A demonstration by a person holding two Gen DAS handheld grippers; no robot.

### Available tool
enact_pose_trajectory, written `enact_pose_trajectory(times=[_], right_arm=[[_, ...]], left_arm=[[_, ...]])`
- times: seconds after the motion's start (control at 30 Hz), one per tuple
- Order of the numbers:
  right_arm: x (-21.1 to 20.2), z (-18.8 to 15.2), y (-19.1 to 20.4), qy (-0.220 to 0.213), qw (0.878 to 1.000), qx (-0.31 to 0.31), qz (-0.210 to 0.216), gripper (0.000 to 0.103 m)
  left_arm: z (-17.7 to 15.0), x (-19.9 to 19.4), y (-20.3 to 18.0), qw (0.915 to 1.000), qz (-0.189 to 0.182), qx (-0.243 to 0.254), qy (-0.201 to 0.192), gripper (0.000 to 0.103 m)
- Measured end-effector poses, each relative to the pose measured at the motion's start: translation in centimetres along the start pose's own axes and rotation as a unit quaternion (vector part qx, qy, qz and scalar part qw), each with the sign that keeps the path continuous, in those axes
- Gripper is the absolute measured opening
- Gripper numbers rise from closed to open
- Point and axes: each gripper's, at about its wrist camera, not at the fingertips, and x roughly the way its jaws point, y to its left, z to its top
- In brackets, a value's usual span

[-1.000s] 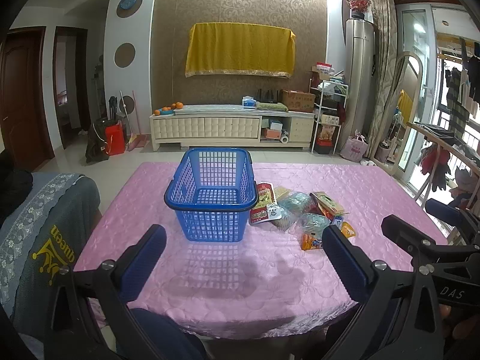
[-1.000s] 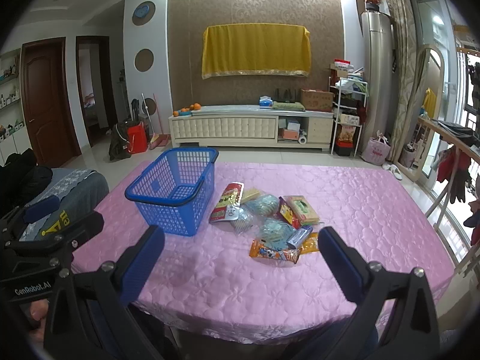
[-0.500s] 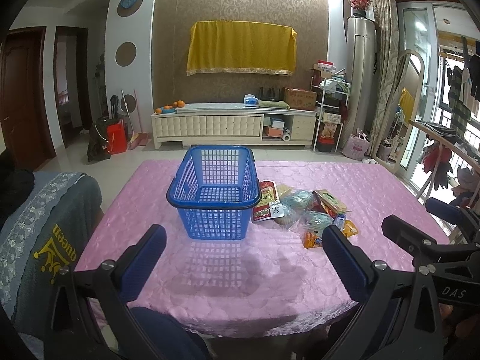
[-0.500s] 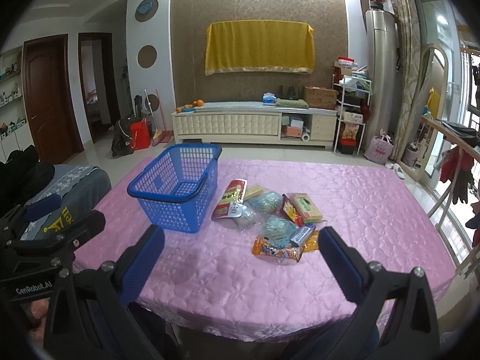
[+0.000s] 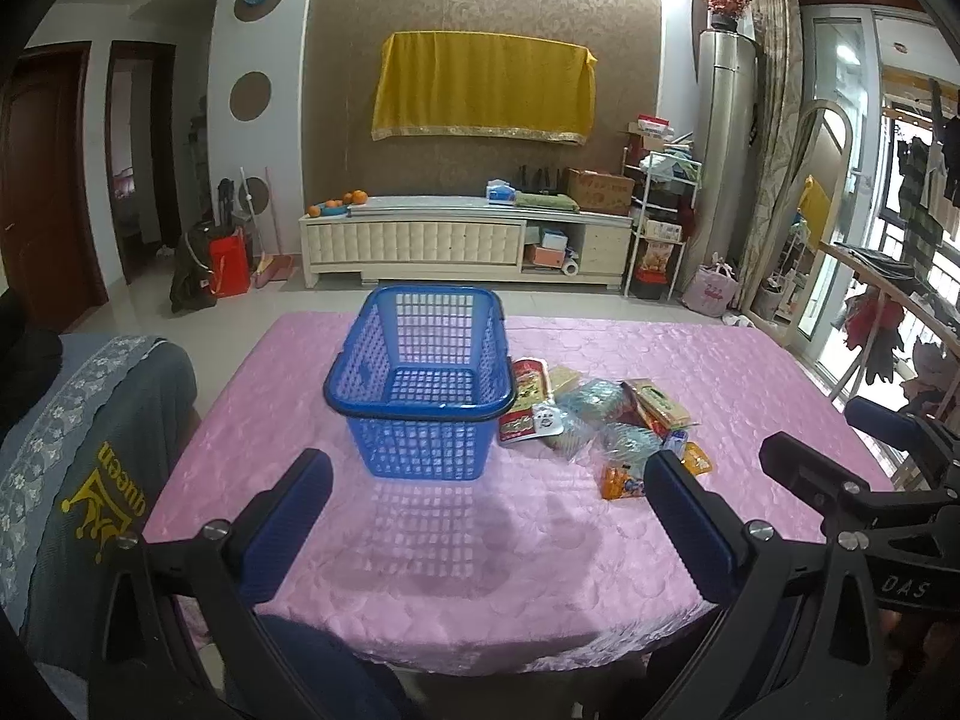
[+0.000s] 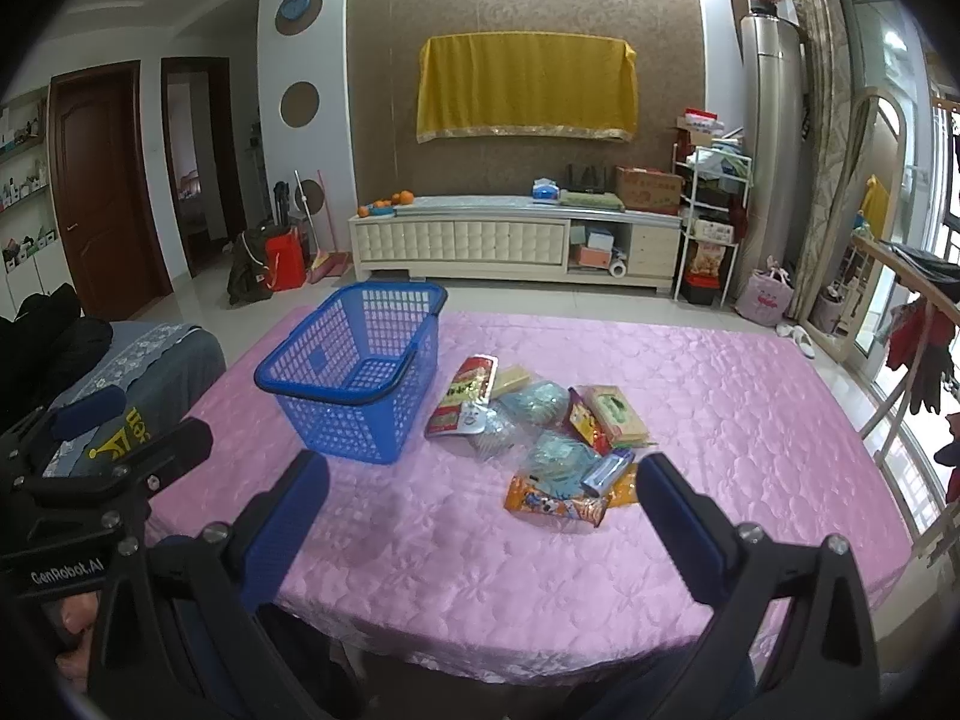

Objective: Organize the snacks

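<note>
Right wrist view: snack packets [image 6: 540, 438] lie on the table beyond the empty, wide-open right hand-held gripper [image 6: 477, 495].

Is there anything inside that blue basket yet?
No. The blue basket looks empty: its mesh floor shows bare in both views. The snack packets all lie beside it on the pink tablecloth. Only the near inner wall is hidden.

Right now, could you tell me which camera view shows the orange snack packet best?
The right wrist view: the orange snack packet lies unobstructed at the pile's near edge. In the left wrist view, the left hand-held gripper finger covers part of it.
</note>
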Motion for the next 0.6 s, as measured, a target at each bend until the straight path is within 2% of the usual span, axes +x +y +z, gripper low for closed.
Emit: enact_pose_trajectory(times=[0.2, 0.43, 0.6], right_arm=[[2.3, 1.1, -1.7, 0.019, 1.000, -0.002, -0.022, 0.103], [3.6, 1.9, -5.6, -0.015, 0.998, 0.010, -0.060, 0.103], [6.1, 1.9, -9.7, 0.036, 0.997, 0.047, -0.049, 0.103]], left_arm=[[1.5, 2.8, -2.0, 0.9997, -0.007, 0.018, 0.015, 0.103], [3.3, 8.6, -5.7, 0.9975, -0.018, 0.039, 0.056, 0.103], [3.2, 11.9, -8.3, 0.9944, -0.044, 0.049, 0.083, 0.103]])
